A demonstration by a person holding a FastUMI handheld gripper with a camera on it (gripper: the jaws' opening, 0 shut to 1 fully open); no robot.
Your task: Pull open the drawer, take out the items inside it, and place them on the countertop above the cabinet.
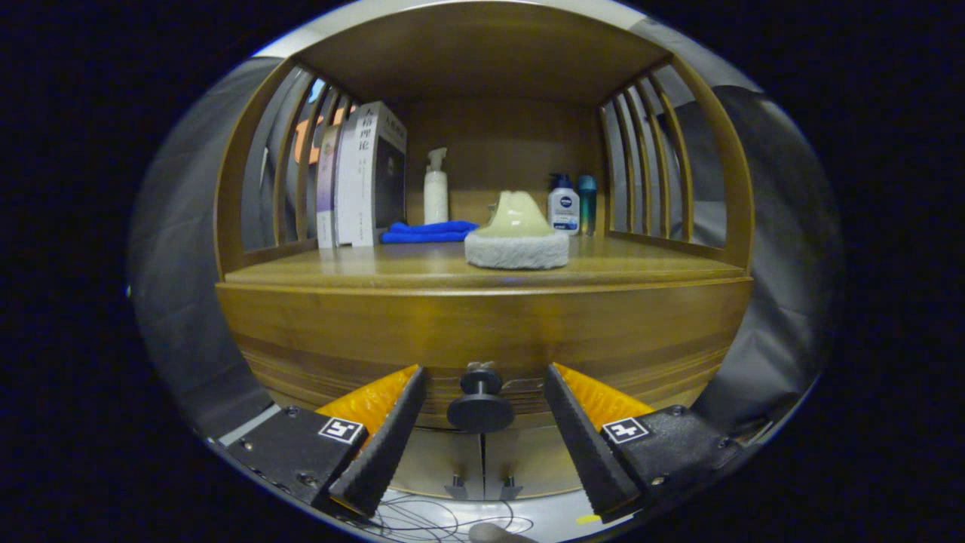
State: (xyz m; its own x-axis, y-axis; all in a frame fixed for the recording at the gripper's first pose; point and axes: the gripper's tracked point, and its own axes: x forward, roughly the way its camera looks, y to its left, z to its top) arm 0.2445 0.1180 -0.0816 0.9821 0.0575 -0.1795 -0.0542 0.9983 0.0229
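We had the gripper w/ fingers spread wide, the drawer knob sitting between them, neither finger touching it. Drawer front looked flush w/ the cabinet, i.e. closed as far as we could tell; contents hidden from us. On the countertop above, a round polishing pad w/ a pale handle sat near the front edge. Whether that pad came out of the drawer we couldn't say: the scene fit either a drawer not opened or one emptied & pushed shut again.

Behind the pad: a folded blue cloth, books upright at the left slats, a white spray bottle, a blue-capped lotion bottle & a teal bottle next to it.

Risks as we judged them:
- Knob is small & round, on a thin stem. If fingers closed off-centre, the grip could slip off during a pull.
- Pulling at an angle, not straight out, could bind the drawer or tug the whole cabinet.
- Anything set on top near the pad could nudge it off the front edge, since it sat close to it.
- Loose cables on the floor below the fingers could snag.
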